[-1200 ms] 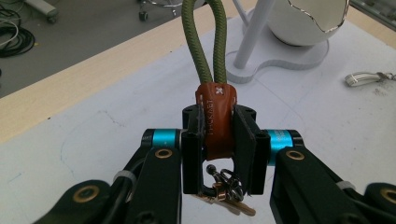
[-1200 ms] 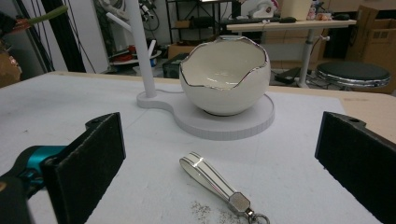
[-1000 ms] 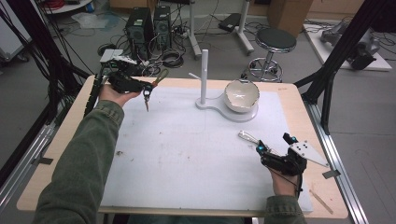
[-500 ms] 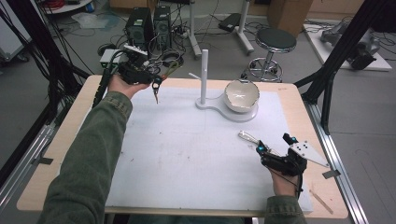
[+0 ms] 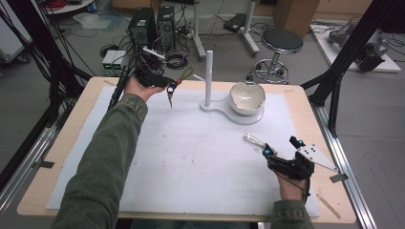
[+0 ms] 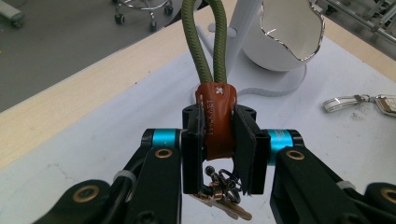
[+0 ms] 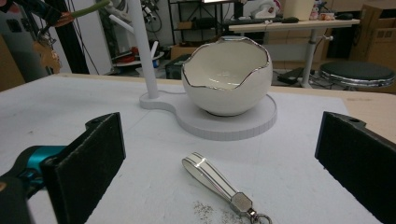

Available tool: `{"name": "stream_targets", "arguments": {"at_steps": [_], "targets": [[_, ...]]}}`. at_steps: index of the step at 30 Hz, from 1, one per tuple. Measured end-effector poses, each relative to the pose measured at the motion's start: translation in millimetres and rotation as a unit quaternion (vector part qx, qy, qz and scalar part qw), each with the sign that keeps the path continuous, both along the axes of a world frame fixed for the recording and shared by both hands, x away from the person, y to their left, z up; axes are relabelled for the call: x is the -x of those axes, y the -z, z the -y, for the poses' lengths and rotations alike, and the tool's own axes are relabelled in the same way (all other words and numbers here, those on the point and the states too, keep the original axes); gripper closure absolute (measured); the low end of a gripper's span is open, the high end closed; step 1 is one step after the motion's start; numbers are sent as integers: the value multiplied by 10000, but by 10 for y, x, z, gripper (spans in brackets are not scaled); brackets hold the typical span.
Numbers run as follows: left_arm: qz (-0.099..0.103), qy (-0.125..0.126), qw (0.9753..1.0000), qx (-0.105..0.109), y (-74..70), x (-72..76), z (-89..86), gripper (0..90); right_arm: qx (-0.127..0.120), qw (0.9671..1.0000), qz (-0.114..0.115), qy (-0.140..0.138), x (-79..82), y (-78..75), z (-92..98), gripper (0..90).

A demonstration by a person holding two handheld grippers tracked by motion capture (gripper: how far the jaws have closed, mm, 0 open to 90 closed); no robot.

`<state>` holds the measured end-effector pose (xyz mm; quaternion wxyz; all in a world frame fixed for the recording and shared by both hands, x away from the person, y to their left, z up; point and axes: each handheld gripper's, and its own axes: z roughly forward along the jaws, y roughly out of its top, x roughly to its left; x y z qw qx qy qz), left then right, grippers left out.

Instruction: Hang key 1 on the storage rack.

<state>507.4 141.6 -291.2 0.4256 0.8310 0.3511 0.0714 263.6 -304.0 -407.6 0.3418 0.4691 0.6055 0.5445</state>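
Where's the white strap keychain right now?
In the high view the white strap keychain lies flat on the mat at the right, just ahead of the open right gripper, short of the egg-shaped bowl.

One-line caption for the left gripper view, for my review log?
Left gripper clamps the brown leather tab of a green cord keychain, keys dangling below.

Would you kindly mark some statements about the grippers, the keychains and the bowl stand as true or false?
1. The left gripper is clamped on the brown leather tab of the green cord keychain. True.
2. The right gripper is shut on the white strap keychain. False: its jaws stand wide open, and the strap lies on the mat between them.
3. The white egg-shaped bowl sits on the white stand's round base. True.
4. The green cord keychain hangs on the white post. False: it is held in the air left of the post.
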Motion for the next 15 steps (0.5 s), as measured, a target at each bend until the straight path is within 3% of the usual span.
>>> {"name": "stream_targets", "arguments": {"at_steps": [10,15], "targets": [[-127,-56,9999,-86,103,-68,20,737,6,10000,11,25,4,9,18,5],[-65,4,10000,29,95,-56,48,737,9,10000,14,27,7,10,21,5]]}}
